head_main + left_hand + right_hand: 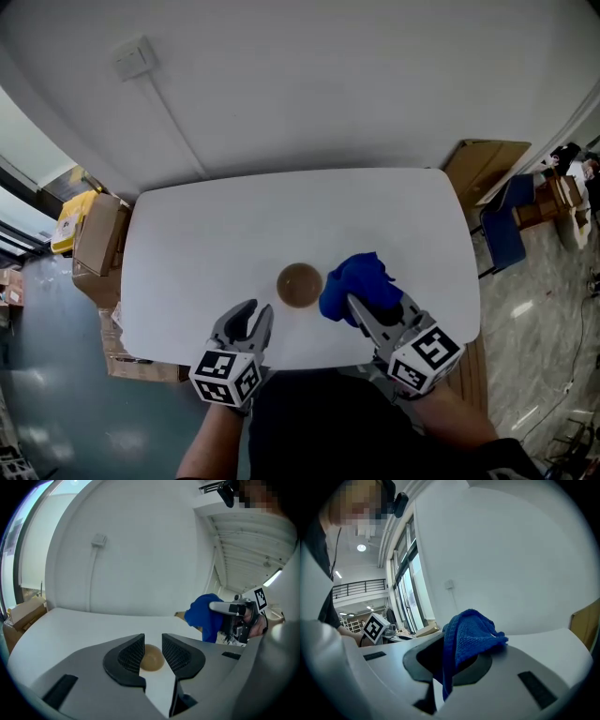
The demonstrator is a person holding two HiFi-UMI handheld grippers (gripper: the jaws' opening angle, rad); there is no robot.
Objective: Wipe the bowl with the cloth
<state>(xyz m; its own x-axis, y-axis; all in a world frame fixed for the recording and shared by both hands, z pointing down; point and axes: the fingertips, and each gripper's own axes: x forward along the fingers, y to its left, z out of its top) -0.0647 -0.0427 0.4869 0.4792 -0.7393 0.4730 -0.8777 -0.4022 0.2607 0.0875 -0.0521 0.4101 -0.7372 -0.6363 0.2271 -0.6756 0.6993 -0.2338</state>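
Standing upright, the bowl is being shown near the front middle of the table. It is small and brown, and is being neither held nor pressed by anything. The cloth, blue and bunched, is being held just beside the bowl on its right. Whether it is touching the rim cannot be told from the head view.

The cloth is being clamped between the jaws of the right gripper, with folds spilling over one jaw and a tail hanging down between the two. The left gripper is being held near the table's front edge, apart from the bowl. Its jaws are standing parted with nothing between the pads, and the bowl is being seen beyond the gap, further off on the table.

Progress is being judged as early. The cloth is already in the grip and beside the bowl, but the bowl is not being steadied and no wiping contact is being shown. By this judgement the wipe itself is being left undone: the cloth is to be carried into the bowl and rubbed round its inside, probably with the bowl braced by the left gripper.
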